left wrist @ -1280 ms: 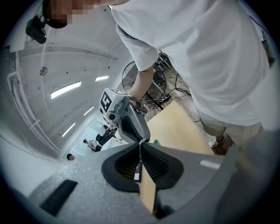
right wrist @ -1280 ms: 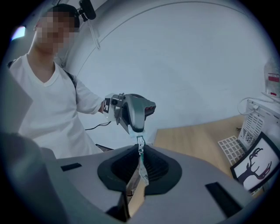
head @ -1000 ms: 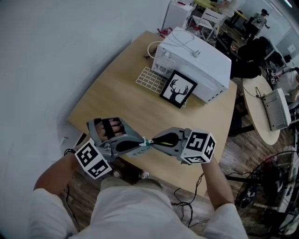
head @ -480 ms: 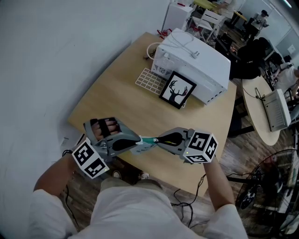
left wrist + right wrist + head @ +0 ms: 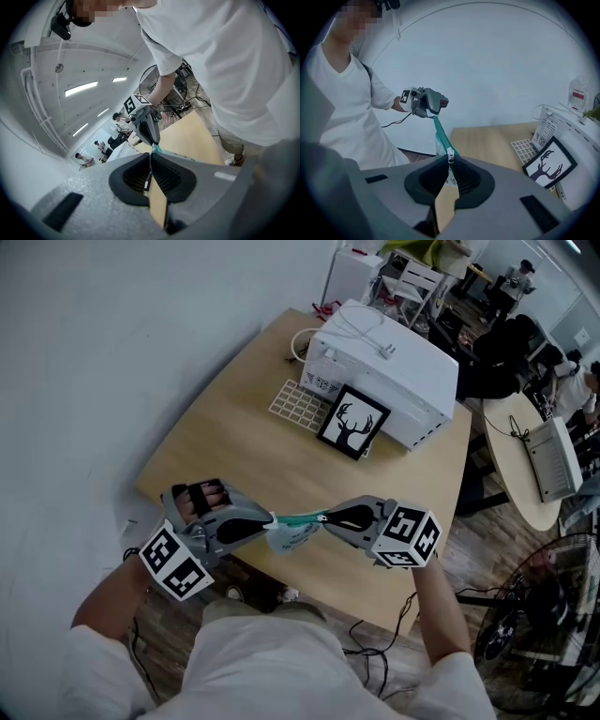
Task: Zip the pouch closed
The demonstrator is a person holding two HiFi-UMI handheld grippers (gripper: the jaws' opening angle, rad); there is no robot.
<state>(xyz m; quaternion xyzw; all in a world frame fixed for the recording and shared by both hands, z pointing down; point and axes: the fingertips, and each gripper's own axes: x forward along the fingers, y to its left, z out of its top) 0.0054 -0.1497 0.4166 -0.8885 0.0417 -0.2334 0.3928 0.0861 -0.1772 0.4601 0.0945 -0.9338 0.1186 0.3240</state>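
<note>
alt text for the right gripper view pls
The right gripper, jaws shut on the zipper pull, holds a pouch whose green zipper stretches to the left gripper. A person in white stands left; a deer picture stands on the table right.

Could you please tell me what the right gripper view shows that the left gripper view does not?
Only the right gripper view: the zipper pull pinched in its own jaws, the left gripper and the deer picture. Only the left gripper view: the right gripper, a floor fan and ceiling lights. Both: the teal pouch, the wooden table and the person's white shirt.
</note>
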